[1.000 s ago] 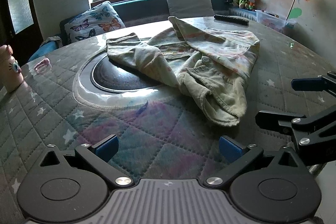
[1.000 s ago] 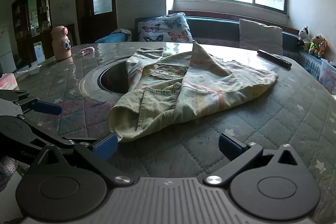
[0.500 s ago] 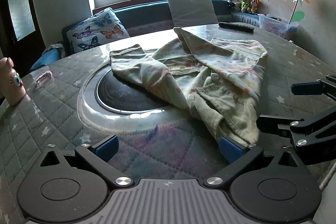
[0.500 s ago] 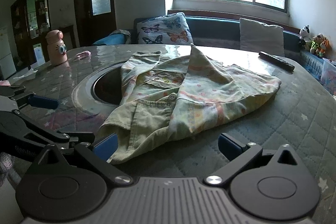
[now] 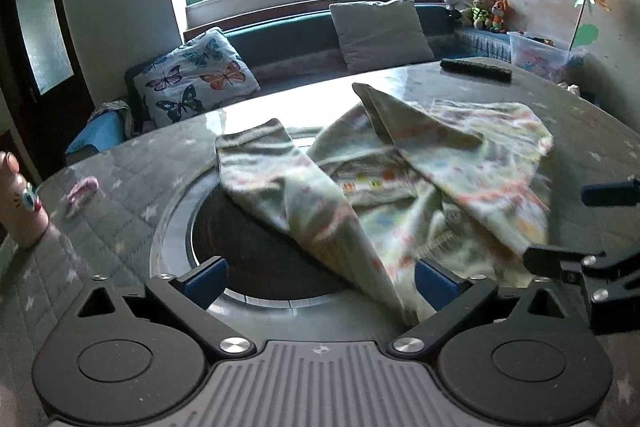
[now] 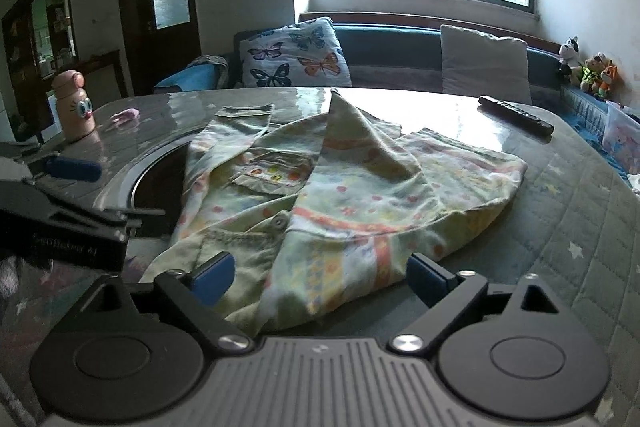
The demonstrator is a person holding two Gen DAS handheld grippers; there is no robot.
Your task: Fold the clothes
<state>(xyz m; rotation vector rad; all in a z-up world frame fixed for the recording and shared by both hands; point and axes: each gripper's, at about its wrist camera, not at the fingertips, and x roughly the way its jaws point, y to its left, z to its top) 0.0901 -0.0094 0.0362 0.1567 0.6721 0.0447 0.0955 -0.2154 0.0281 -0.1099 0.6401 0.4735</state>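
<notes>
Clearly little folding is done: the shirt (image 6: pixel 332 187) lies rumpled on the quilted table (image 6: pixel 580 227), partly over the round dark inset (image 5: pixel 248 247), one sleeve (image 5: pixel 288 187) thrown across and one flap doubled over. Smoothing and every neat fold appear to remain. It is a pale green, soft garment with orange and yellow print, a button and a pocket. Both the left gripper (image 5: pixel 320 277) and right gripper (image 6: pixel 320 273) stand spread wide, grasping nothing, at the shirt's near hem.

We are bringing both tools closer: the garment (image 6: pixel 340 195) now reaches between the open fingers of the left tool (image 5: pixel 320 277) and right tool (image 6: pixel 320 273).
</notes>
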